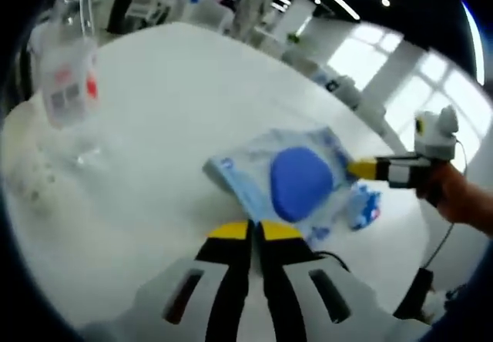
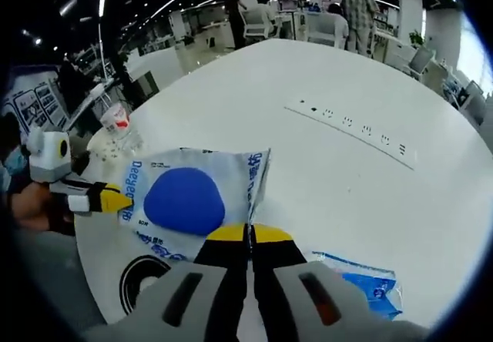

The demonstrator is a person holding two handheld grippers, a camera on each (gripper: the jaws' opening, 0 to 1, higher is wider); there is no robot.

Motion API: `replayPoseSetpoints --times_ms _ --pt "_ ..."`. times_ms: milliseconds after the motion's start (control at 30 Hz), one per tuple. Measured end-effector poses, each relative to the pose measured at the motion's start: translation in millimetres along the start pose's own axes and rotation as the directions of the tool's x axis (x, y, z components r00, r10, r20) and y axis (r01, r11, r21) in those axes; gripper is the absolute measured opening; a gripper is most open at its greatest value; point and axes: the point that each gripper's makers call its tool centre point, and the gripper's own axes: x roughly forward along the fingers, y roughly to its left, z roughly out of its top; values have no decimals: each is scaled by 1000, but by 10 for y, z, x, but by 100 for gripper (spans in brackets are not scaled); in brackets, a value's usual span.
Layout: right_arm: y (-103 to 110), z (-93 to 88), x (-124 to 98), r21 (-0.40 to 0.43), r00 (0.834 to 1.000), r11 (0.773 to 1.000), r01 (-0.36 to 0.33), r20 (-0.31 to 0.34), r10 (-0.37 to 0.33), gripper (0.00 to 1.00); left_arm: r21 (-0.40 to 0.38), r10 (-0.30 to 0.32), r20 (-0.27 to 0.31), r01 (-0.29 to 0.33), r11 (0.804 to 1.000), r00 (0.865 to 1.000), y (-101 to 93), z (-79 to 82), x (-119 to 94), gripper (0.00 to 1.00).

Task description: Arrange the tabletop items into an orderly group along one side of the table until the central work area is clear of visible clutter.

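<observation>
I read "Deeyeo" in blue letters along the left edge of the blue-and-white packet (image 2: 192,196) near me; its smaller print is too blurred to read.

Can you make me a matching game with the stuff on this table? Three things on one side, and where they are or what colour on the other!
Things:
1. blue-disc packet
2. small blue packet
3. clear bag with red label

Clues:
A. lying flat beside the right gripper
B. standing far off near the table's edge
C. pinched at both ends, left gripper too

Pairs: 1-C, 2-A, 3-B
</observation>
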Motion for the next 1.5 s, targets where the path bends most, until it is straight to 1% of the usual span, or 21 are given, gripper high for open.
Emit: replayPoseSetpoints --times_ms 167,267,433,600,733,867,933,967,1000,1067,1133,1200,1267,1300,1333,1400,1500 --pt "56 -77 -59 12 1000 1000 12 4 -12 0 32 -3 -3 3 999 1000 24 55 -4 1" --pt "98 -156 -72 22 1000 1000 16 2 -16 0 41 -3 -4 3 999 1000 43 83 -6 1" --pt "80 -216 -26 15 1000 1000 20 -9 -20 0 57 5 -10 -4 998 1000 76 94 -21 2" --pt "75 -235 11 -17 999 999 28 -23 -28 1 70 15 -13 -14 997 1000 107 112 -10 2" --pt "26 -233 13 -77 999 996 47 -23 -49 2 86 20 -14 -19 996 1000 118 152 19 3" --pt "-3 -280 22 -86 998 995 46 -37 -49 3 131 26 -43 -20 991 999 118 129 123 5" --pt "-39 -306 14 -104 997 993 60 -41 -64 3 137 29 -52 -22 990 998 124 132 163 6" --pt "-45 -298 10 -110 997 992 60 -34 -64 4 140 28 -55 -20 990 998 122 136 177 7" --pt "-48 -298 -1 -123 997 990 62 -30 -66 7 149 33 -60 -24 989 998 130 141 186 8" --pt "-60 -313 -15 -139 997 988 64 -36 -70 10 156 24 -66 -14 988 997 121 150 190 11" --pt "-76 -334 -33 -144 997 987 65 -38 -71 12 193 34 -69 -20 981 997 136 158 181 15" --pt "-88 -352 -48 -140 997 988 65 -38 -71 13 199 40 -71 -25 980 997 155 156 174 20" --pt "-75 -367 -53 -134 997 989 60 -40 -66 15 227 58 -86 -37 973 995 210 121 157 24" --pt "-64 -375 -56 -135 997 989 57 -41 -63 15 282 84 -121 -47 958 989 272 54 140 27" --pt "-57 -381 -60 -136 997 989 56 -42 -63 15 314 95 -147 -44 948 985 298 1 140 29" --pt "-32 -384 -65 -134 998 989 53 -38 -59 15 330 77 -195 -9 944 978 278 -107 157 35" --pt "33 -398 -71 -135 998 990 43 -36 -48 15 381 83 -192 -4 925 978 276 -116 149 41"
